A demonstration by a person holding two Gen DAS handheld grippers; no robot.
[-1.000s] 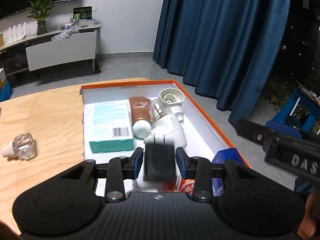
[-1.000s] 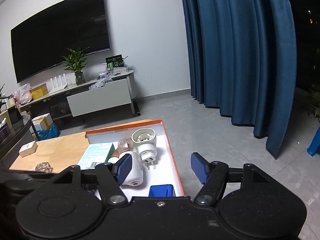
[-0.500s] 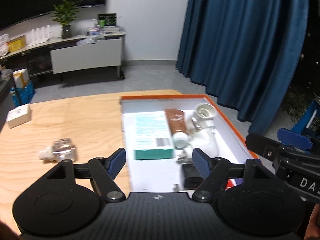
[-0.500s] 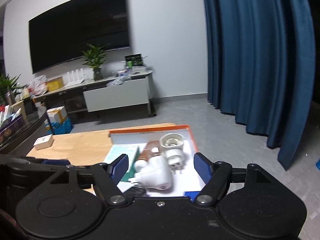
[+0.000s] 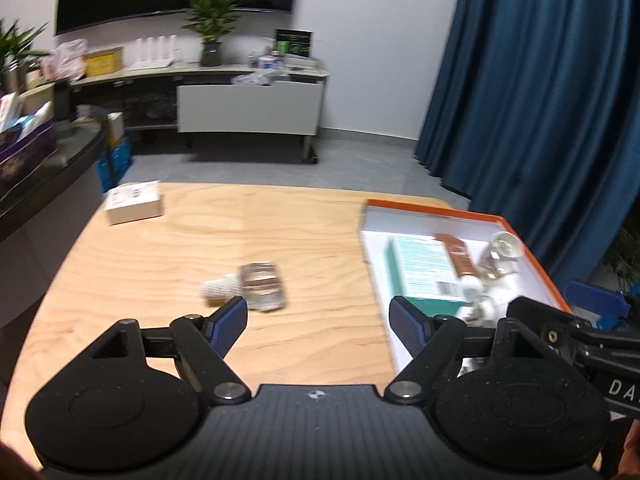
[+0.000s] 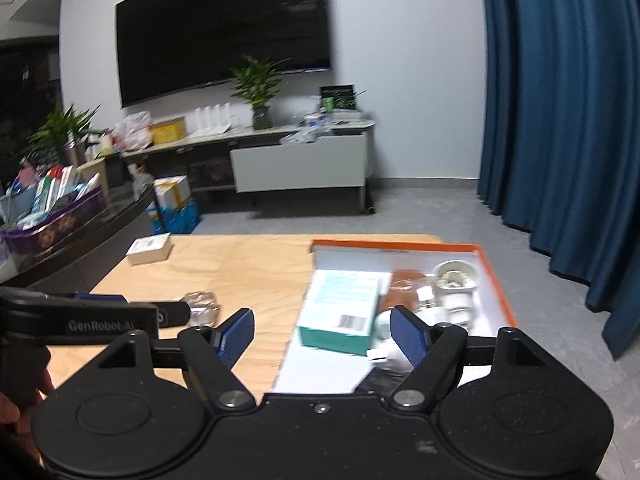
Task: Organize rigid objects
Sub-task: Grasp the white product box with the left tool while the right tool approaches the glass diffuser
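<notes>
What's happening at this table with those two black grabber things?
A person is tidying small items into an orange-edged box. The teal carton, brown tube and white plug already lie inside. Both grabbers, left and right, have just been opening and hold nothing. A glass bottle and small cardboard box remain on the table.

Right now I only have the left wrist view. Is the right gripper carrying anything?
Observer: No. The right gripper is open; its jaws have just been opening, with nothing between them.
Operator: Anything at the tray's near end? It's blocked for me.
Observer: A dark flat item lies on the tray floor, nearer the camera than the teal box. It is too blurred to identify.
Operator: Where is the right gripper aimed?
Observer: Along the tray's left wall, with the teal box just beyond its fingertips.
</notes>
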